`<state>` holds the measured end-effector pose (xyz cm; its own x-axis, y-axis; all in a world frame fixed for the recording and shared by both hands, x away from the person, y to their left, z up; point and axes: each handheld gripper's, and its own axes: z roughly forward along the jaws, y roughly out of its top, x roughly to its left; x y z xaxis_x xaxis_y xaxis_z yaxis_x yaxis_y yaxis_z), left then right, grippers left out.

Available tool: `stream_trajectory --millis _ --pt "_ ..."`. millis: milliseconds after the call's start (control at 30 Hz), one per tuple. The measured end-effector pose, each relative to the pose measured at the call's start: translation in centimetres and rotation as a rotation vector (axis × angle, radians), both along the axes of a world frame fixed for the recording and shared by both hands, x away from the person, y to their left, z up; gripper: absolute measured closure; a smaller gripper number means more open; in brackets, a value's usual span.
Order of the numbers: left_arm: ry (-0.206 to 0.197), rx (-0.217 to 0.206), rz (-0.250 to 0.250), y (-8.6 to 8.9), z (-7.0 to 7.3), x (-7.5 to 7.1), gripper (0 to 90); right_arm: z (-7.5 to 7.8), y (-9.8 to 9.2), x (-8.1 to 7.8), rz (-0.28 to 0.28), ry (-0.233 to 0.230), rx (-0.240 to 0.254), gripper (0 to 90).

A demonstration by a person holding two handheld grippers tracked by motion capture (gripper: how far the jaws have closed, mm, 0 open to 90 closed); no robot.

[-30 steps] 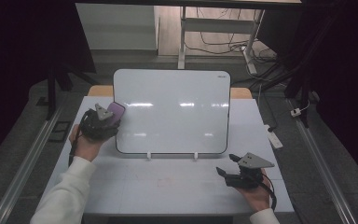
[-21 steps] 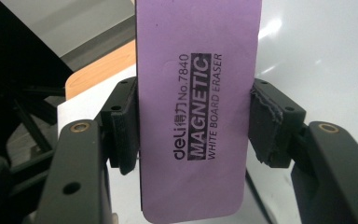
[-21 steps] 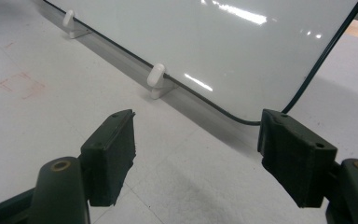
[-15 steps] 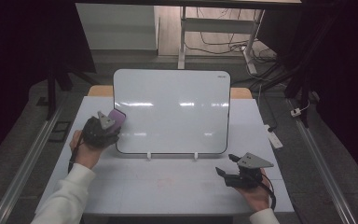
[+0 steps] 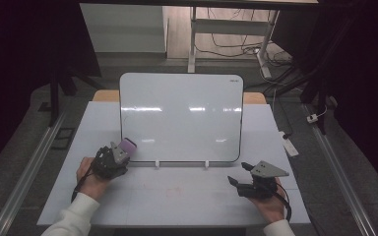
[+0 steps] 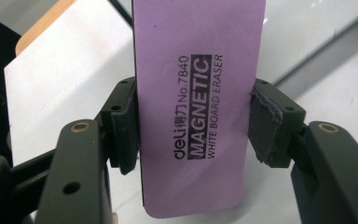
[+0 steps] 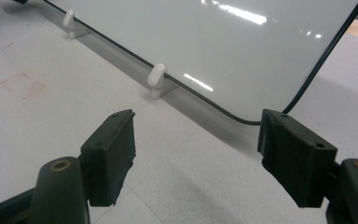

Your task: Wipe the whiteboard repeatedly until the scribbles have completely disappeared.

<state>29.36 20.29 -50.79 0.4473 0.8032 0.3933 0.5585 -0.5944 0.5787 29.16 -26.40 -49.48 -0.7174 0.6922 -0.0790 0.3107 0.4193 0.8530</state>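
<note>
A white board stands propped on two white feet in the middle of the table. My left gripper is low at the board's lower left corner and shut on a purple magnetic whiteboard eraser. In the left gripper view both pads press the eraser on its long sides, and its label faces the camera. My right gripper rests on the table in front of the board's lower right corner, open. In the right gripper view its fingers have nothing between them, and the board's edge lies just ahead.
The white table top has a faint red mark in front of the board. A white foot of the board stands ahead of the right gripper. Metal rails run along both table sides. A white strip lies at the right edge.
My left gripper has come down and toward me with the eraser, from the board's left edge to its lower left corner. The right gripper has not moved.
</note>
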Motion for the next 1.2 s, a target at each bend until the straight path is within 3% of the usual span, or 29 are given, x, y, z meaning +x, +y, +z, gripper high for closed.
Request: stream_trajectory --millis 100,300,600,833,1067,1200 --pt "-0.001 0.019 -0.002 0.1 -0.4 -0.3 41.3 0.0 0.0 0.0 0.003 -0.003 -0.001 27.2" --pt "-0.018 0.051 0.018 0.4 0.3 -0.1 41.2 0.0 0.0 0.0 -0.002 -0.003 0.0 27.1" --pt "-0.06 0.015 0.055 0.9 2.9 2.3 41.2 0.0 0.0 0.0 -0.003 -0.003 0.001 27.1" --pt "-0.098 -0.049 0.109 1.4 5.9 4.9 41.2 0.0 -0.1 0.0 -0.005 -0.007 0.002 27.1" --pt "-0.118 -0.047 0.138 1.2 7.4 6.4 41.3 0.0 -0.1 0.0 -0.007 -0.008 0.003 27.1" --pt "-0.133 -0.013 0.139 0.6 7.4 6.2 41.3 0.0 -0.1 0.1 -0.004 -0.007 0.003 27.1"
